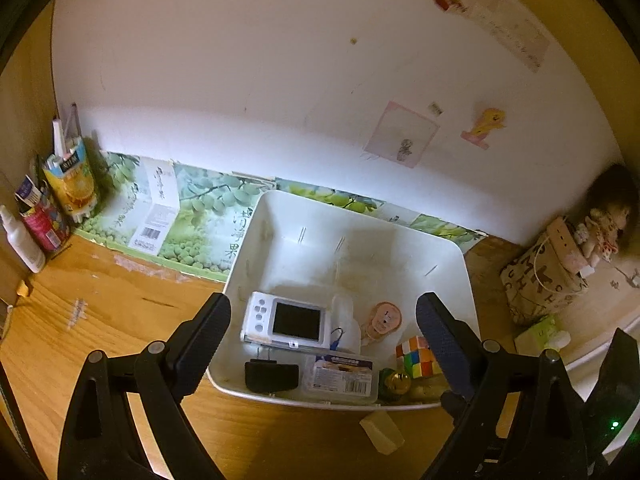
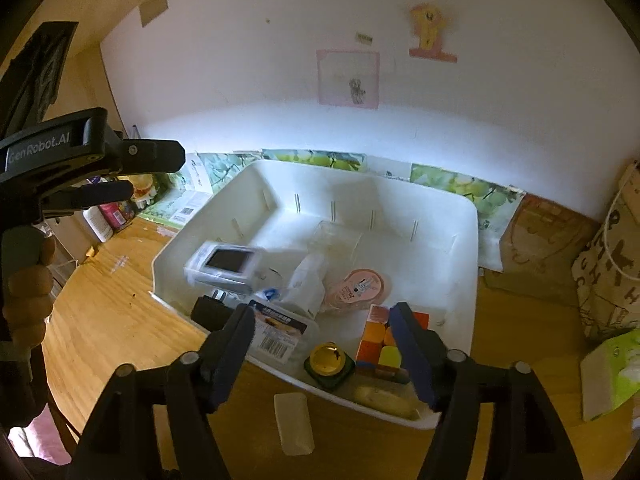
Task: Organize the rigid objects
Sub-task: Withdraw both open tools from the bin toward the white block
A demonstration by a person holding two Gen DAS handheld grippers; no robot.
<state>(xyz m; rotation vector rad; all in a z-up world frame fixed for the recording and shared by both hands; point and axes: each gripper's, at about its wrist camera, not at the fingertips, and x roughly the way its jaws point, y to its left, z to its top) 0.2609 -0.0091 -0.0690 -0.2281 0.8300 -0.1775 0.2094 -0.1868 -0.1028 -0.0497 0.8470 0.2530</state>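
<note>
Left wrist view: left gripper (image 1: 324, 344) has its fingers (image 1: 202, 344) spread wide and released, nothing between the pads; they straddle the near part of a white plastic bin (image 1: 452, 248) standing on the wooden tabletop (image 1: 100, 300). Bin contents, all toward the near wall: white handheld device with a dark screen (image 1: 286, 322), black binder clip (image 1: 272, 376) in front of it, clear plastic case with a barcode label (image 1: 342, 376), round pink item (image 1: 384, 316), colour puzzle cube (image 1: 418, 356), small green-and-gold object (image 1: 396, 384). A pale eraser-like block (image 1: 380, 432) lies on the tabletop just outside the bin's near wall. Right wrist view: right gripper (image 2: 324, 356) is also released, fingers (image 2: 412, 356) apart over the near right corner of the bin; the puzzle cube sits just behind the right-side finger, contact cannot be judged. The person's hand (image 2: 28, 292) holding the left gripper shows at left edge.
</note>
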